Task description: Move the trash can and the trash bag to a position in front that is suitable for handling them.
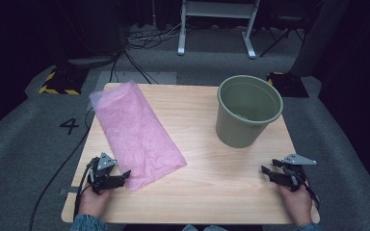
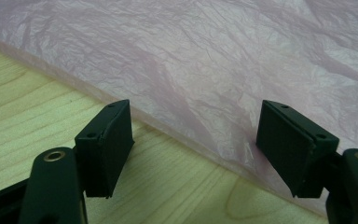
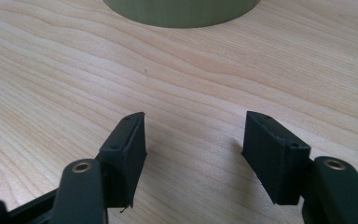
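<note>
The left gripper (image 1: 123, 177) is hovering with jaws apart at the near edge of the flat, crinkled pink plastic bag (image 1: 137, 132), seemingly lining up to pinch it. The right gripper (image 1: 267, 172) is waiting, also spread wide and empty, low over the wooden desk (image 1: 207, 159), with the olive-green plastic bucket (image 1: 247, 111) just ahead of it.

Right gripper (image 3: 193, 140) fingers apart over wooden table (image 3: 51, 79), green bin (image 3: 182, 11) beyond.

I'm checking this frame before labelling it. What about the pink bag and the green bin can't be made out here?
- Pink bag: its open end can't be told in the high view; in the left gripper view the frame edges cut it off.
- Green bin: a pale shape on its floor is too small to identify; in the right gripper view the top edge cuts off all but its base.
</note>
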{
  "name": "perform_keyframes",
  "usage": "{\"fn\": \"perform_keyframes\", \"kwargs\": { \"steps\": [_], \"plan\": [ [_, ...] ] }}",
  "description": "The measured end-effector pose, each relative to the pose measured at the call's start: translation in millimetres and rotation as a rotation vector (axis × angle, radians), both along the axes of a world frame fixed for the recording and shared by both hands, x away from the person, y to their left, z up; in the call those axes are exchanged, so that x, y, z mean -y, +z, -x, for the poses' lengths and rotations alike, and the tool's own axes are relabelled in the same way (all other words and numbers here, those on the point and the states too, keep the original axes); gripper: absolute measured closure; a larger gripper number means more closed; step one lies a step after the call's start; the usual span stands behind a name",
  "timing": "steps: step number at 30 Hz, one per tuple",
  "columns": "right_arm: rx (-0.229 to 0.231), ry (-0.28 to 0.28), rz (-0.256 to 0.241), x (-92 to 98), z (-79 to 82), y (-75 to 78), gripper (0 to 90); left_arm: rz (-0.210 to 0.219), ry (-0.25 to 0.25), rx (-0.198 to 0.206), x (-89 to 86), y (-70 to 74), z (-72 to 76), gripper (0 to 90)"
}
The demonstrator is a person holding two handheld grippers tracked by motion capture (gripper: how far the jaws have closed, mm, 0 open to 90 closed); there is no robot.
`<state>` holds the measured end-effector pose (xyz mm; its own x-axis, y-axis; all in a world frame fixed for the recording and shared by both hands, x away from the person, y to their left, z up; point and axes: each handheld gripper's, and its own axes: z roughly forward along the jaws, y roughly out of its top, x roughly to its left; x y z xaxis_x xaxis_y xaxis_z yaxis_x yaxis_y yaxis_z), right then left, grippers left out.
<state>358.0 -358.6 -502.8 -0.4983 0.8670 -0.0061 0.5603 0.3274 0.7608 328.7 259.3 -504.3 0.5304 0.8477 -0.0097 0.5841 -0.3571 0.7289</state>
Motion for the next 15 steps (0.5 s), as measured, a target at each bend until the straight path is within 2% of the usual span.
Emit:
{"fn": "perform_keyframes", "kwargs": {
  "steps": [8,15],
  "plan": [
    [-0.001,0.006,0.002,-0.3,-0.4,0.0,37.8,0.003,0.010,0.000,1.0,-0.2,-0.1,26.3],
    [0.010,0.001,0.009,-2.7,0.4,0.2,41.6,0.001,0.015,-0.003,1.6,-0.1,-0.9,25.4]
  ]
}}
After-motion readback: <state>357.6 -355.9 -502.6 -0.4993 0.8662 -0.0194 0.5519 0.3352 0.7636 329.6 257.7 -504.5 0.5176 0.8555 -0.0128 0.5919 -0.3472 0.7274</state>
